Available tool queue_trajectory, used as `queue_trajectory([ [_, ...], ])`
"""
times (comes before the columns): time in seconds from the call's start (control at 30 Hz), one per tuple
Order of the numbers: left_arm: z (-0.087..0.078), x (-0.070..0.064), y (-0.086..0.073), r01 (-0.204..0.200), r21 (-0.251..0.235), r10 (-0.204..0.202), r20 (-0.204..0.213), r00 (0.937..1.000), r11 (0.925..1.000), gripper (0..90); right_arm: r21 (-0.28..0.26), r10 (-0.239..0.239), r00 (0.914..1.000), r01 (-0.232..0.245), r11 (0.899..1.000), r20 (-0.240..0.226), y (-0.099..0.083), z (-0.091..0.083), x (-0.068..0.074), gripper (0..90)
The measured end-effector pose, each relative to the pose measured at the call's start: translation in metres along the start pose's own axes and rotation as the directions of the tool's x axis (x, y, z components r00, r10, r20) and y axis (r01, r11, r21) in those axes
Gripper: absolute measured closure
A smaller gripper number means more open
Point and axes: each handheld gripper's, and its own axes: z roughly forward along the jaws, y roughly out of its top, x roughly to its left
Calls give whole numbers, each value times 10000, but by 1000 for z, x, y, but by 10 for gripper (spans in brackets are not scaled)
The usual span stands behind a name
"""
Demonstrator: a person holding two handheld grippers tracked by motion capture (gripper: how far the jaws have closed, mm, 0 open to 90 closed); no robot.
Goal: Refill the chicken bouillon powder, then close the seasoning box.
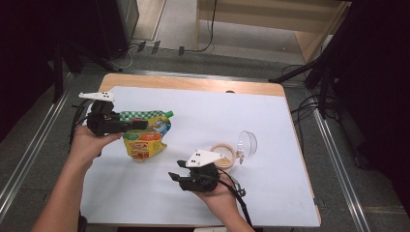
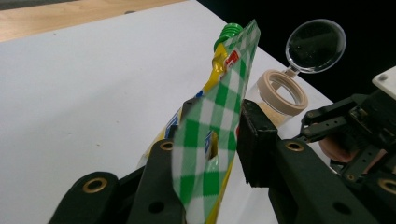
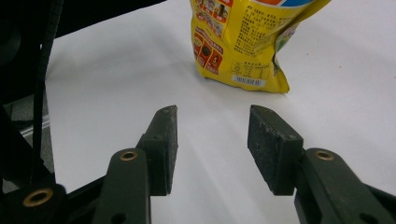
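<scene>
A yellow spouted pouch (image 1: 145, 140) with a green checked top and green cap stands upright on the white table (image 1: 203, 116) at the left. My left gripper (image 1: 140, 125) is shut on its checked top edge; in the left gripper view the pouch (image 2: 224, 93) passes between the jaws of the left gripper (image 2: 217, 116). My right gripper (image 1: 173, 176) hovers low near the table's front, open and holding nothing. In the right gripper view, the right gripper (image 3: 212, 116) faces the pouch's bottom (image 3: 243, 42), well short of it.
An open jar (image 1: 223, 154) with a beige rim stands right of centre, its clear hinged lid (image 1: 247, 144) flipped back. It appears beyond the pouch as the jar (image 2: 282, 93) in the left gripper view. A wooden strip (image 1: 193, 83) runs along the table's far edge.
</scene>
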Motion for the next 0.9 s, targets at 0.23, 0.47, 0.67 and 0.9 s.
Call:
queue_trajectory([
  [0.23,-10,-8,7,37,-23,-37,94,9999,10000,690,-12,83,10000,-83,10000,-29,1,-3,-3,553],
  [0.47,-22,-18,17,373,-47,-375,-337,9987,9993,636,-71,142,9999,-143,9999,-55,4,-7,-6,554],
  [0.67,-33,-24,28,168,-175,-178,-609,9980,9997,613,268,258,9993,-251,9993,-255,7,-8,-8,551],
  [0.9,-42,-22,40,135,-381,-166,-824,9965,9992,609,378,391,9986,-377,9986,-363,9,-10,-10,552],
])
